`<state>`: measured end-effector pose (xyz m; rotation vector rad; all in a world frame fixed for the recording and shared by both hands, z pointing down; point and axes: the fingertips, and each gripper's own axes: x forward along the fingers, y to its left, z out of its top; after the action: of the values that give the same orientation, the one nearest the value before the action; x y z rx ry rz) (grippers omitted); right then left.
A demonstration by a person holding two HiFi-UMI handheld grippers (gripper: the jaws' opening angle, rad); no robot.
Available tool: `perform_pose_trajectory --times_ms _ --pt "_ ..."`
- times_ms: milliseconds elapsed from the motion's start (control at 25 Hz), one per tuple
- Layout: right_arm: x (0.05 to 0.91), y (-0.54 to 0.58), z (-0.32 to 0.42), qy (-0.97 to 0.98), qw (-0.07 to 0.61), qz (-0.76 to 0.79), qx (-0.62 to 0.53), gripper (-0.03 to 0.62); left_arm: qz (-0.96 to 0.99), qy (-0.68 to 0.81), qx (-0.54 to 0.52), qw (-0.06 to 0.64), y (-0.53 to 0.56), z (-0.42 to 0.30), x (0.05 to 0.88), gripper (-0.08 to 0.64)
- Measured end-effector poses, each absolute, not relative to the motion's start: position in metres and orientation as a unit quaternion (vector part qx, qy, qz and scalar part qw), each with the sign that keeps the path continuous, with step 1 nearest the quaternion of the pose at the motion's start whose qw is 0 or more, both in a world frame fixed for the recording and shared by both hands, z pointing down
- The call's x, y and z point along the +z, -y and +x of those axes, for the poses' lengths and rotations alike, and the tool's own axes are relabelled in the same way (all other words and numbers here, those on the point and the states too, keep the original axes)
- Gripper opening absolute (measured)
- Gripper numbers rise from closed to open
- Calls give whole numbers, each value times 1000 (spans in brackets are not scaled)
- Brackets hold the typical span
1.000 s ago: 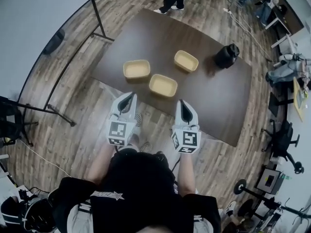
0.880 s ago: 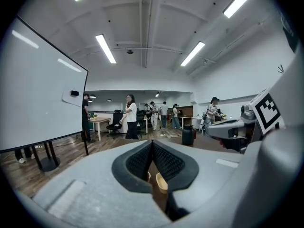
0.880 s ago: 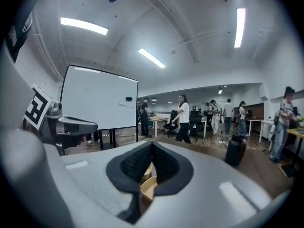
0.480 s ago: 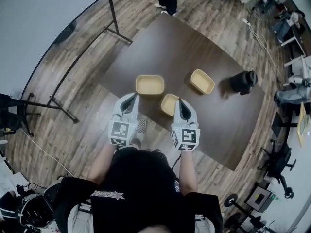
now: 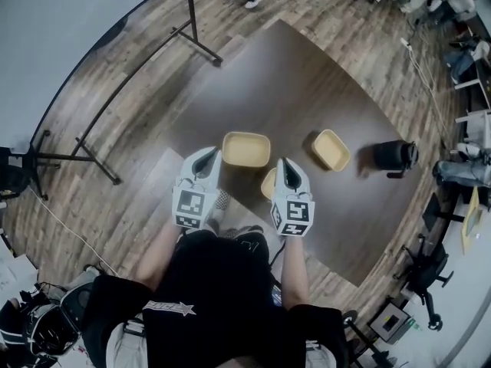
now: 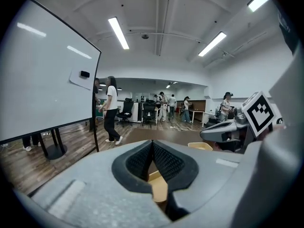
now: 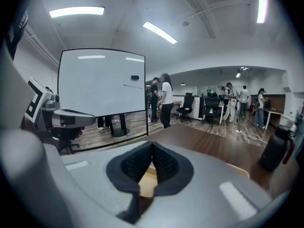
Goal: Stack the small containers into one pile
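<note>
Dark wooden table in the head view, three tan containers apart on it, one partly hidden behind the right gripper. Left gripper view: left gripper pinched shut, empty, container just beyond. Right gripper view: jaws together too, nothing held.

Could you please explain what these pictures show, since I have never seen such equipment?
A person holds a two-jaw gripper in each hand: the left gripper and the right gripper. The overhead picture comes from a head-mounted camera; the other two from cameras riding on the grippers, looking along the jaws. On the brown table lie three yellow containers, the left container, the middle container partly behind the right gripper, and the right container, plus a black flask. Both grippers are shut and empty.
</note>
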<state>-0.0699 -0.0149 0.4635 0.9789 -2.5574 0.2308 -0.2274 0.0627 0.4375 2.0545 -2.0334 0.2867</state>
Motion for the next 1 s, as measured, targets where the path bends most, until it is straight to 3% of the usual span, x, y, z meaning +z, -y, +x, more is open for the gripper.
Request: perform_pose_trajectory --times_ms 720,760,800,1000 --pt "589 47 -72 878 329 296 181 6 655 713 134 212 -47 -240 527 9" --pt "597 47 -74 875 338 291 187 28 652 714 135 216 -48 -242 531 9" --pt "605 47 -75 872 347 287 193 93 649 715 137 219 -49 -243 536 9" --pt "632 51 -77 851 392 278 212 137 635 723 140 232 -52 -250 546 9"
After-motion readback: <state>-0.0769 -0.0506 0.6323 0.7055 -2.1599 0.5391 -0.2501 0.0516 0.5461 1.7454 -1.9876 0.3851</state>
